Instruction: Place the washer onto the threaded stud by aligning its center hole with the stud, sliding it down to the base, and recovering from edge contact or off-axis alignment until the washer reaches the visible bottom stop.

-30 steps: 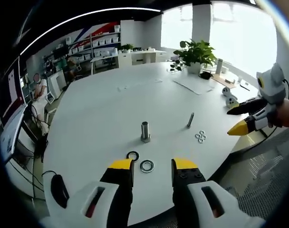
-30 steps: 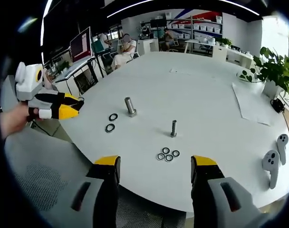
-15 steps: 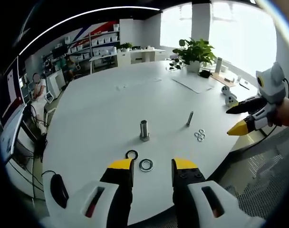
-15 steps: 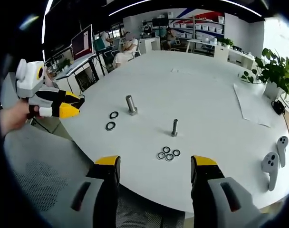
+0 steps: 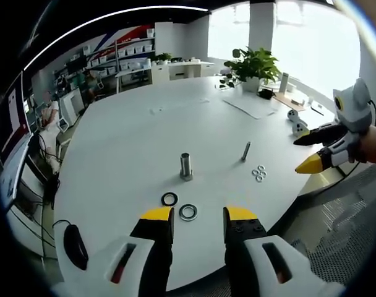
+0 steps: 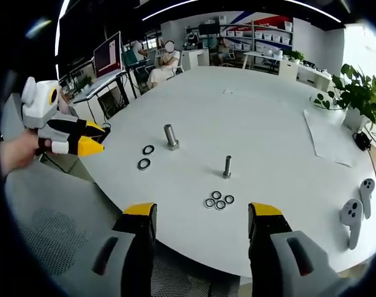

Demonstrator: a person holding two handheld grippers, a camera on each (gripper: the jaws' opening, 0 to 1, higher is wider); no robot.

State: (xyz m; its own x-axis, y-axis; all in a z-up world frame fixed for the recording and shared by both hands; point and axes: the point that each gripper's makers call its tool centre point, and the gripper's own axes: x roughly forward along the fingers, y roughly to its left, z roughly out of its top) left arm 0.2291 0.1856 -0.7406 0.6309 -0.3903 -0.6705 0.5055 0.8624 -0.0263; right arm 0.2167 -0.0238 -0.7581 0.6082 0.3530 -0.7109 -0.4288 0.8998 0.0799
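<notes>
Little has changed since the earlier frames: both views have only drifted slightly, and nothing on the white counter (image 5: 132,142) has shifted. Seen from the left gripper view, the left tool (image 5: 198,218) hangs with its yellow-tipped jaws apart and empty, low in the frame, just short of a silver washer (image 5: 188,212) and a black washer (image 5: 169,198) lying flat side by side. Beyond them, near mid-frame, stands the thick threaded stud (image 5: 186,166), upright and bare; a thinner bolt (image 5: 246,151) stands to its right with a cluster of small washers (image 5: 259,173) beside it. From the right gripper view, the right tool (image 6: 202,218) is wide open, gripping nothing, over the counter's near edge below the small washers (image 6: 218,200).
</notes>
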